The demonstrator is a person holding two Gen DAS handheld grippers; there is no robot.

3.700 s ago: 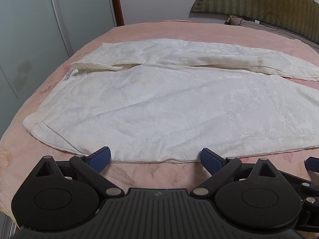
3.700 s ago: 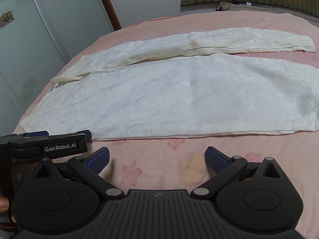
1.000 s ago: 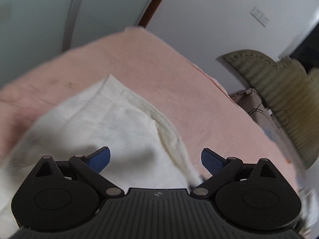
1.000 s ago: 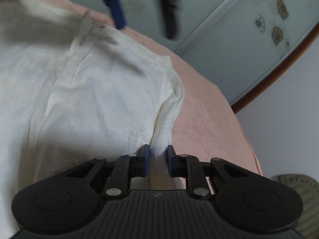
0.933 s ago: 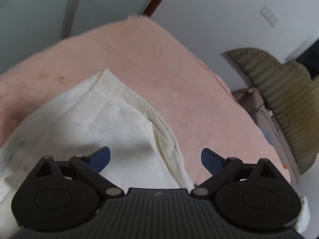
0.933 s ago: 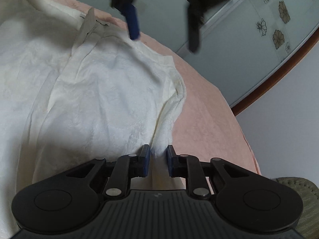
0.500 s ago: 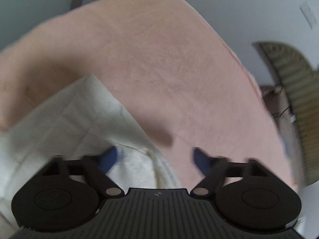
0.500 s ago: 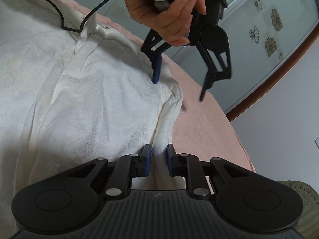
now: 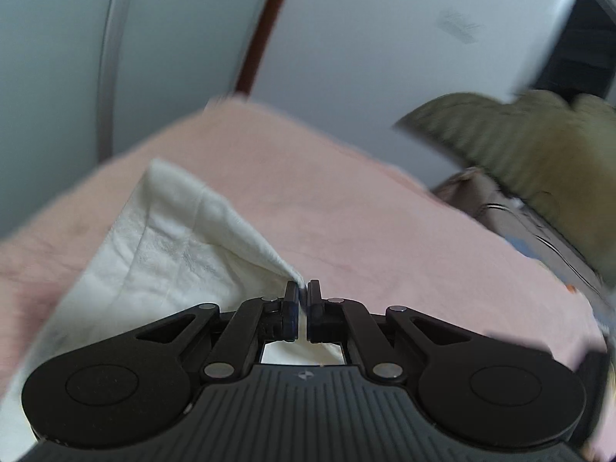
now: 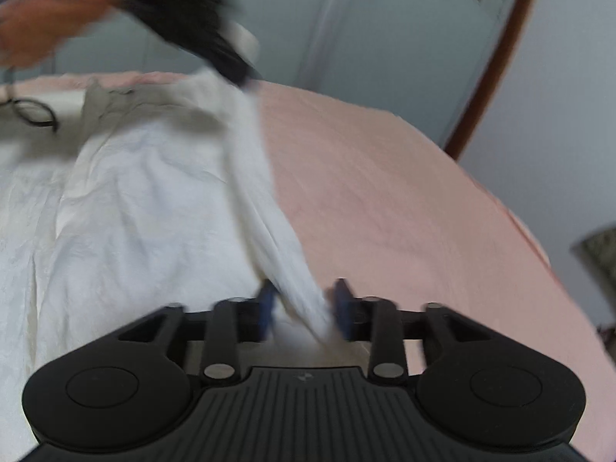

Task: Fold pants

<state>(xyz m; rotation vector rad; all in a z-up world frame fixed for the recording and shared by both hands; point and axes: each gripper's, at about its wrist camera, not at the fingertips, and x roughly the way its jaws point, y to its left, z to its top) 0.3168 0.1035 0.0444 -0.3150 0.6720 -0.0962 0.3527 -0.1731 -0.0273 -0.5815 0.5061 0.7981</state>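
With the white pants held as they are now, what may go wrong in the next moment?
1. The right gripper has its fingers apart around the pants, so the edge may slip out.
2. The left gripper pinches only a thin corner; a hard pull could free it.
3. A black cable lies on the fabric and may snag.

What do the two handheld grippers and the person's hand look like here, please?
Each gripper, left and right, has a matte black ribbed body, two round black discs, silver pivot screws and blue-padded fingers. The blurred bare hand shows no sleeve; a thin black cable trails below it.
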